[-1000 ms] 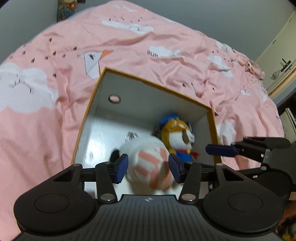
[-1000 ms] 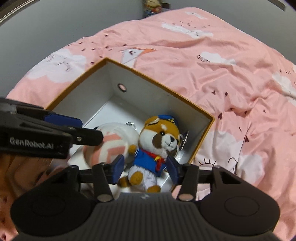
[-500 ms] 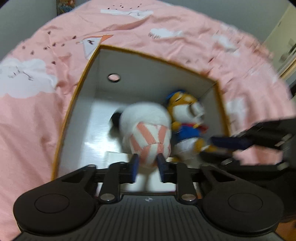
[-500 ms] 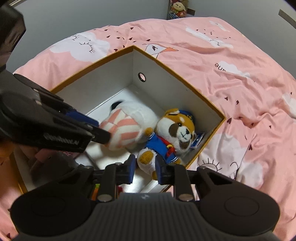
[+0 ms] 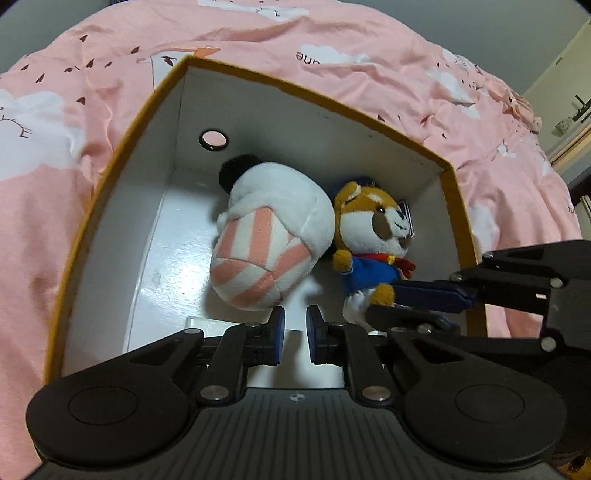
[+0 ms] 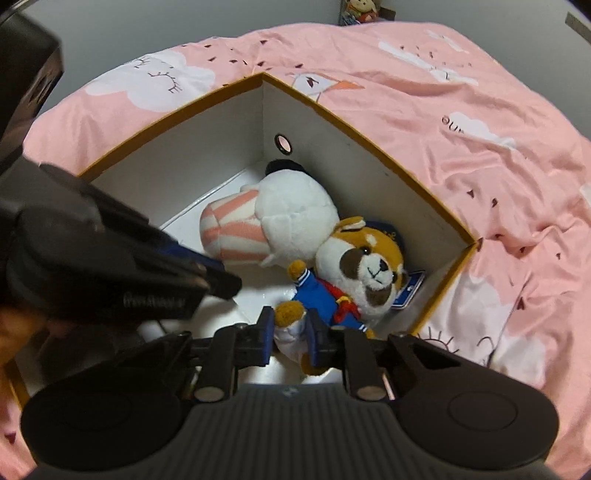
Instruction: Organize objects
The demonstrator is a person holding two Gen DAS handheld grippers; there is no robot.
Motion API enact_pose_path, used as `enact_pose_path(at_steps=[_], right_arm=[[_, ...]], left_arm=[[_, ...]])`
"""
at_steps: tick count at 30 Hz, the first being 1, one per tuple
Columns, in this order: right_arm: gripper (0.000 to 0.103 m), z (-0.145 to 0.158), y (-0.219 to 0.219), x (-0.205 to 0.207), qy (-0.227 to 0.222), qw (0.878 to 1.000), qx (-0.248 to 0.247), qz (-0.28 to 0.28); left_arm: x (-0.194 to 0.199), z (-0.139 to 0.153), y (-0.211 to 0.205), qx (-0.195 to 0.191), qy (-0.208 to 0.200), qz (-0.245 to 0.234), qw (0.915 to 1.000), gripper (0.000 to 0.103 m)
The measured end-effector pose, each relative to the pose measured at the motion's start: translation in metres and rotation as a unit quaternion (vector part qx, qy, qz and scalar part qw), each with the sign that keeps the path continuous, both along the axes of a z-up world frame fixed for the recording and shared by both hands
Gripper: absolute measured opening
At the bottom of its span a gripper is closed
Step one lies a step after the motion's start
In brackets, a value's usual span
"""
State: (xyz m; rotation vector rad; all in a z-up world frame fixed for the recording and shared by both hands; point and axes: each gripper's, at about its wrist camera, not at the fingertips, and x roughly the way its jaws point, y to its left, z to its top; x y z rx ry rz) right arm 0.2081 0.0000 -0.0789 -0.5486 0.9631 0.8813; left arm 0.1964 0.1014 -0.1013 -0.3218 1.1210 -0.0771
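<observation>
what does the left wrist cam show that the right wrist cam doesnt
Only the left wrist view shows the left gripper from behind, its pads nearly together with nothing between them, just short of the striped plush, and a doorway at the far right. Only the right wrist view shows the right gripper closed on the fox plush by a lower paw, and a small figure by the far wall. Both show the two plush toys side by side inside the orange-rimmed box on the pink bedspread.

Pink cloud-print bedspread (image 5: 388, 85) — grey wall (image 6: 147, 26) behind — small shelf figure (image 6: 360, 9).
</observation>
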Motion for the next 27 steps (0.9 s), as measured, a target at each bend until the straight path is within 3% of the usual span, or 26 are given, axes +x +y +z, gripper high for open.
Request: enact_pose_path(at_steps=[6,10,15,20,27], right_arm=[[0.016,-0.016,0.006,0.004,0.018,1.0,-0.004,-0.002],[0.017,-0.011,0.0,-0.005,0.006,1.0,0.005,0.001],[0.02,0.018,-0.02,-0.015,-0.009,0.999,0.041,-0.019],[0.035,0.054,-0.041,-0.03,-0.04,0.995,0.082,-0.046],[0.044,0.092,-0.079,-0.055,-0.082,0.981,0.147,-0.092]], left_arm=[[-0.009,0.005,0.004,-0.01,-0.015,0.007,0.9998,0.014],[-0.017,0.019,0.002,0.002,-0.038,0.014,0.9992,0.024],[-0.025,0.046,-0.006,0.017,-0.081,0.025,0.9963,0.03],[-0.039,0.075,-0.019,0.047,-0.122,0.035,0.9908,0.038],[-0.07,0.117,-0.039,0.101,-0.186,0.053,0.9758,0.053]])
